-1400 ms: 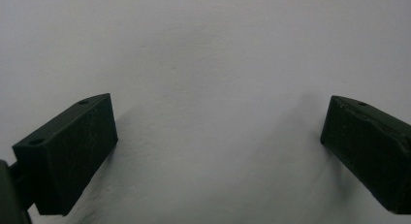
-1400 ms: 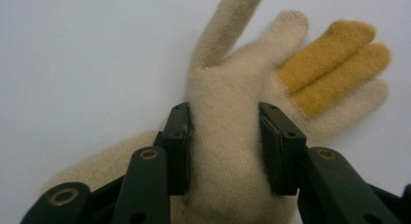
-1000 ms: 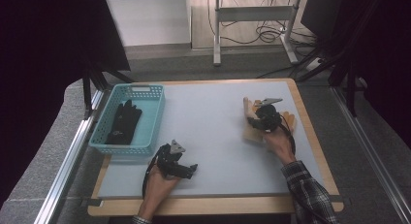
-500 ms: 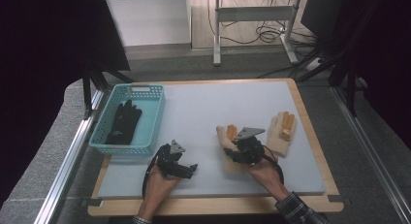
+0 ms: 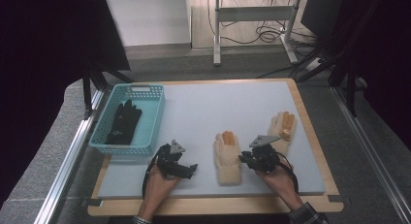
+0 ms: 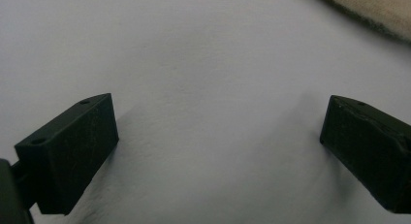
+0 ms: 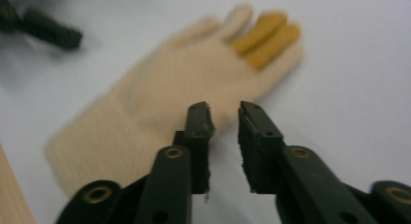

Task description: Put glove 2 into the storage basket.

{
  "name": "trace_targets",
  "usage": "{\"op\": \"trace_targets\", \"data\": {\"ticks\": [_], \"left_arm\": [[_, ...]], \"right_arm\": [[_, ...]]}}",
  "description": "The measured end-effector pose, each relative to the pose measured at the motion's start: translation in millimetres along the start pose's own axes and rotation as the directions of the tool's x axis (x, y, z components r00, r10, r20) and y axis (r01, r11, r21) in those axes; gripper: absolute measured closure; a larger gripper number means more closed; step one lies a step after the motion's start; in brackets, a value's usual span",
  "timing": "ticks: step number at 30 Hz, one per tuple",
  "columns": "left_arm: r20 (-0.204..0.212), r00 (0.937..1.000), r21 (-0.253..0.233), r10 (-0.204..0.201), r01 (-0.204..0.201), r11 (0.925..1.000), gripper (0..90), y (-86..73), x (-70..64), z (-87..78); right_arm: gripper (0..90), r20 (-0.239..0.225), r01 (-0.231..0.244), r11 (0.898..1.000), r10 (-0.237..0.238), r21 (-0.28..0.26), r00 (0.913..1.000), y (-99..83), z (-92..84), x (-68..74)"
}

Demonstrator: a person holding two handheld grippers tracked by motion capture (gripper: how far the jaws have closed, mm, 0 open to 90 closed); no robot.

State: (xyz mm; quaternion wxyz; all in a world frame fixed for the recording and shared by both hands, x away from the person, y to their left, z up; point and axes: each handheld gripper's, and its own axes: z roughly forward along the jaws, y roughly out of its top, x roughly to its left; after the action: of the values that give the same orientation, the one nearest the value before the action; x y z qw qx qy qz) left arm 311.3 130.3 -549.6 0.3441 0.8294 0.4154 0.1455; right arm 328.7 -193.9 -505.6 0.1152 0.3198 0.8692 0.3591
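A cream glove with orange fingertips (image 5: 228, 156) lies flat on the grey mat (image 5: 232, 107) near the front, fingers pointing away. My right gripper (image 5: 244, 158) sits just right of it, above its edge. In the right gripper view its jaws (image 7: 223, 110) have just been closing and stand a narrow gap apart, with nothing between them and the glove (image 7: 184, 73) beyond. A second cream glove (image 5: 282, 129) lies farther right. My left gripper (image 5: 191, 169) rests left of the first glove, and its jaws (image 6: 218, 103) are wide open over bare mat.
A teal basket (image 5: 145, 95) at the left edge of the mat holds a black glove (image 5: 123, 121). The mat lies on a wooden board (image 5: 310, 122). Dark frame posts stand at both far sides of the table.
My right gripper brought one cream glove from the right side to the front middle of the mat. It has let go and sits just right of that glove. The left gripper stayed put.
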Motion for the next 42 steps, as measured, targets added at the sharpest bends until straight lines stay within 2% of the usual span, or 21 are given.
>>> {"op": "trace_targets", "data": {"ticks": [5, 10, 12, 14, 16, 17, 20, 25, 26, 27, 28, 29, 30, 33, 36, 39, 42], "left_arm": [[0.0, 1.0, 0.0, 0.0, 0.0, 1.0, 0.3, 0.0, 0.0, 0.0], [0.0, 1.0, 0.003, 0.004, -0.004, 1.0, 0.3, 0.0, 0.3, -0.2], [0.0, 1.0, 0.003, 0.004, -0.004, 1.0, 0.3, 0.0, 0.3, -0.2], [0.0, 1.0, 0.003, 0.004, -0.004, 1.0, 0.4, 0.0, 0.3, -0.2], [0.0, 1.0, 0.004, 0.004, -0.004, 1.0, 0.3, 0.0, 0.3, -0.2], [0.0, 1.0, 0.004, 0.004, -0.004, 1.0, 0.3, 0.0, 0.3, -0.2], [0.0, 1.0, 0.004, 0.004, -0.004, 1.0, 0.3, 0.0, 0.3, -0.2], [0.0, 1.0, 0.004, 0.004, -0.004, 1.0, 0.3, 0.0, 0.3, -0.2], [0.0, 1.0, 0.004, 0.004, -0.004, 1.0, 0.3, 0.0, 0.3, -0.2], [0.0, 1.0, 0.004, 0.003, -0.003, 1.0, 0.3, 0.0, 0.3, -0.2], [0.0, 1.0, 0.004, 0.003, -0.003, 1.0, 0.3, 0.0, 0.3, -0.2], [0.0, 1.0, 0.004, 0.004, -0.004, 1.0, 0.3, 0.0, 0.3, -0.2], [0.0, 1.0, 0.004, 0.003, -0.003, 1.0, 0.3, 0.0, 0.3, -0.2], [0.0, 1.0, 0.004, 0.003, -0.003, 1.0, 0.3, 0.0, 0.3, -0.2], [0.0, 1.0, 0.004, 0.003, -0.003, 1.0, 0.3, 0.0, 0.3, -0.2], [0.0, 1.0, 0.004, 0.003, -0.003, 1.0, 0.3, 0.0, 0.3, -0.2], [0.0, 1.0, 0.004, 0.003, -0.003, 1.0, 0.3, 0.0, 0.3, -0.2]], "right_arm": [[77.0, -0.026, -0.008, 1.0, 0.008, 0.008, 0.9996, -14.1, 3.8, 4.0], [76.0, -0.075, 0.01, 1.0, -0.01, -0.001, 0.9972, -13.2, 9.2, 18.7], [72.2, -0.06, 0.043, 0.999, -0.043, -0.005, 0.9972, -10.1, 9.7, 23.0], [68.1, -0.037, 0.057, 0.998, -0.057, -0.017, 0.9977, -7.5, 7.6, 20.5], [63.0, -0.005, 0.035, 0.999, -0.035, -0.031, 0.9994, -5.8, 2.8, 8.6], [63.0, -0.005, 0.035, 0.999, -0.035, -0.031, 0.9994, -5.8, 2.8, 8.6], [58.1, 0.031, 0.009, 0.999, -0.008, -0.039, 0.9995, -5.8, -2.5, -7.6], [52.1, 0.104, -0.036, 0.998, 0.041, -0.053, 0.9937, -6.5, -11.6, -38.3], [51.2, 0.138, -0.051, 0.997, 0.059, -0.062, 0.9886, -6.3, -17.2, -50.8], [51.2, 0.138, -0.051, 0.997, 0.059, -0.062, 0.9886, -6.3, -17.2, -50.8], [49.8, 0.177, -0.064, 0.995, 0.076, -0.074, 0.9812, -5.8, -24.3, -63.6], [49.8, 0.177, -0.064, 0.995, 0.076, -0.074, 0.9812, -5.8, -24.3, -63.6], [49.1, 0.194, -0.07, 0.994, 0.085, -0.082, 0.9772, -5.5, -28.3, -70.4], [48.4, 0.248, -0.104, 0.989, 0.127, -0.101, 0.9604, -5.1, -41.2, -93.5], [47.9, 0.281, -0.133, 0.985, 0.159, -0.111, 0.9464, -7.0, -49.3, -112.5], [45.2, 0.311, -0.148, 0.984, 0.172, -0.099, 0.9348, -12.2, -51.3, -127.3], [40.1, 0.317, -0.165, 0.983, 0.183, -0.084, 0.9304, -21.3, -46.1, -136.1]]}}
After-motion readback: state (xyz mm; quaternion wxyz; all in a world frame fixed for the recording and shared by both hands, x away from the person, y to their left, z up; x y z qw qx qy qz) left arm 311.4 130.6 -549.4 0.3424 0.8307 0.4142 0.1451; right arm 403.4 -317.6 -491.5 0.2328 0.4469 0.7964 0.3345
